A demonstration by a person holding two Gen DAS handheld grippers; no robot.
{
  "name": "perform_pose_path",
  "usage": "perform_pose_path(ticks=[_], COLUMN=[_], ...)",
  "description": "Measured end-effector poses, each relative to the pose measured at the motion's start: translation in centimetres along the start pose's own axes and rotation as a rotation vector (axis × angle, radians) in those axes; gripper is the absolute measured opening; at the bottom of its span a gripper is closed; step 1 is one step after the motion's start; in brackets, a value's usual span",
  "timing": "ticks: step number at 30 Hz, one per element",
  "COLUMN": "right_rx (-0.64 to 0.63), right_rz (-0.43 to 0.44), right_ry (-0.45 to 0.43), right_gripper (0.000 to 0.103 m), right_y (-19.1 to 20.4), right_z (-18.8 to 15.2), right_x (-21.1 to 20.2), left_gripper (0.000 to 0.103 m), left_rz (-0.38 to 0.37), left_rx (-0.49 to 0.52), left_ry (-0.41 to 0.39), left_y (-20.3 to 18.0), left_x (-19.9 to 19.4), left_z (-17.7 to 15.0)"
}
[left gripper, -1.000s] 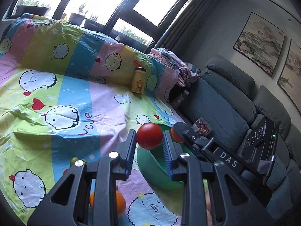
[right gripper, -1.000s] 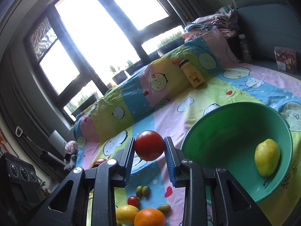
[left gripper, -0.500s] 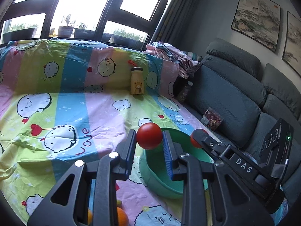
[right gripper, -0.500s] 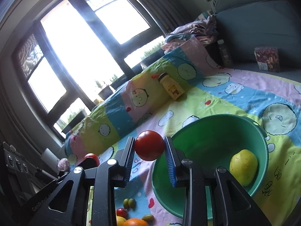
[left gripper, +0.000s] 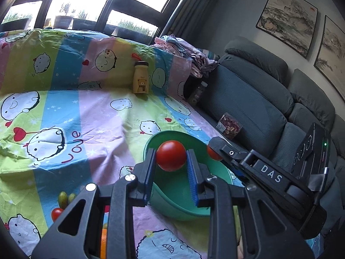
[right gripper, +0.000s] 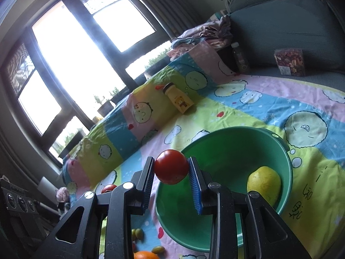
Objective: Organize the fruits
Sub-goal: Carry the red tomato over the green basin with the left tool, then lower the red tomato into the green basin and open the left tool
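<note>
Cartoon-print sheet under green bowl with one yellow pear.

surface: cartoon-print sheet | on it: green bowl, yellow bottle, loose fruit

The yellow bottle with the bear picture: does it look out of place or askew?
Yes, a little. The yellow bottle stands upright at the far side of the cartoon sheet, alone, far from the green bowl and the fruit. It is no fruit, so it looks out of place. It is not tipped over, and nothing looks spilled.
</note>
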State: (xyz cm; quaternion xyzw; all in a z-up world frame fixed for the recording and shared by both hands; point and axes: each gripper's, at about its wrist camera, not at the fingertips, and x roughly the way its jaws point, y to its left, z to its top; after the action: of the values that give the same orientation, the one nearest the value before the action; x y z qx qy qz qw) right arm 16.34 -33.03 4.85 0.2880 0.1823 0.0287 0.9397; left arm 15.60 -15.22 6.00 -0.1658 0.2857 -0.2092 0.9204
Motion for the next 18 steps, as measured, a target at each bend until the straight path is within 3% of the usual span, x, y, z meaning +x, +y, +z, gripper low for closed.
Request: perform_pose_path(ticks=[5, 18], right_rx=[0.019, 0.069], right_rz=[-0.062, -0.119], right_ry=[0.039, 0.090], right_gripper=[0.033, 0.033], right_y=[-0.6, -2.1], right_z=[-0.2, -0.1], right_x=[0.8, 1.5], left_gripper=[0.028, 0.028], left_rz=[-0.026, -0.055], left_rx=[-0.010, -0.015], left_ry=[0.022, 0.100], left_y=[-0.2, -0.8], left_x=[0.7, 2.8], left_z=[-0.3, -1.4])
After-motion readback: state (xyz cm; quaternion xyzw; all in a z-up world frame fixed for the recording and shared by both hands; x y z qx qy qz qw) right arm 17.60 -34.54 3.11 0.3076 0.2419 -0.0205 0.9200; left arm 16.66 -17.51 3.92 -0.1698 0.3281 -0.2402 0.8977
